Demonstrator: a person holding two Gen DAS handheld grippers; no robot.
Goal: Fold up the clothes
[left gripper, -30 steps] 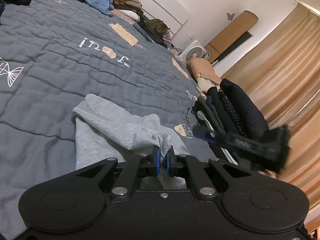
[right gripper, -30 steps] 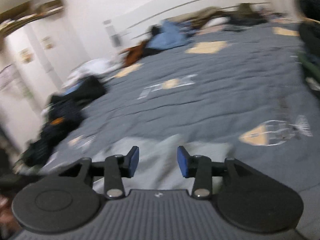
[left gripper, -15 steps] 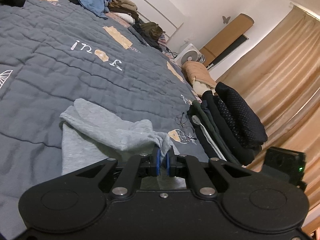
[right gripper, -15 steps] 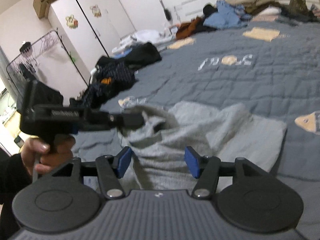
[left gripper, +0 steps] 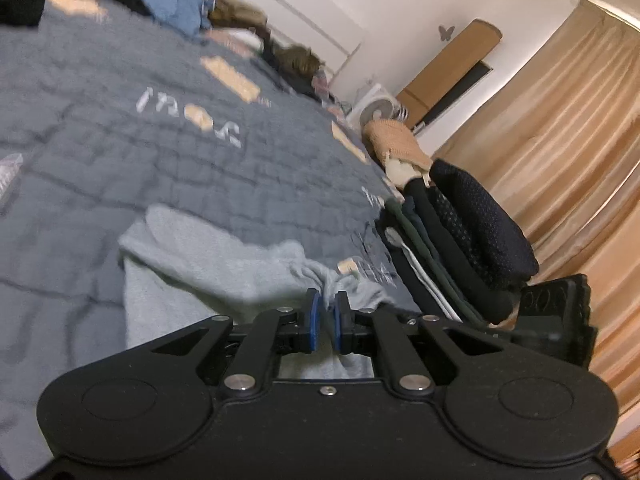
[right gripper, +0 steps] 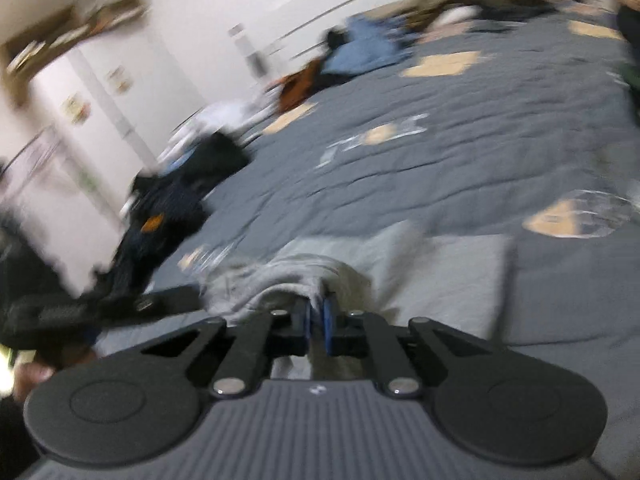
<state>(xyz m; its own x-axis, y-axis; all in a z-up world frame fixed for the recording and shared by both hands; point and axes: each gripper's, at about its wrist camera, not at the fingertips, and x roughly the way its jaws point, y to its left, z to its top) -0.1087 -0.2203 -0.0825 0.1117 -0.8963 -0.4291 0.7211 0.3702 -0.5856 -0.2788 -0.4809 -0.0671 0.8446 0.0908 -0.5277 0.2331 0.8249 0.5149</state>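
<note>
Left gripper [left gripper: 324, 322] clamped on a bunched edge of the grey garment [left gripper: 208, 256]; right gripper [right gripper: 316, 324] likewise pinching a gathered fold of it. The garment lies ahead of both on the grey quilt [left gripper: 120, 128]. Risk: thin, bunched holds may slip when lifted, spoiling the fold.

Matt grey knit garment [left gripper: 208, 264] — quilted bedspread [left gripper: 120, 152].

A grey quilted bedspread [left gripper: 120, 140] with pale lettering and tan patches spreads ahead of the gripper; beyond it to the right stands a small white fan [left gripper: 376, 110]; long tan curtains [left gripper: 568, 152] hang at far right; white wardrobe doors [right gripper: 100, 96] rise far left, blurred.
</note>
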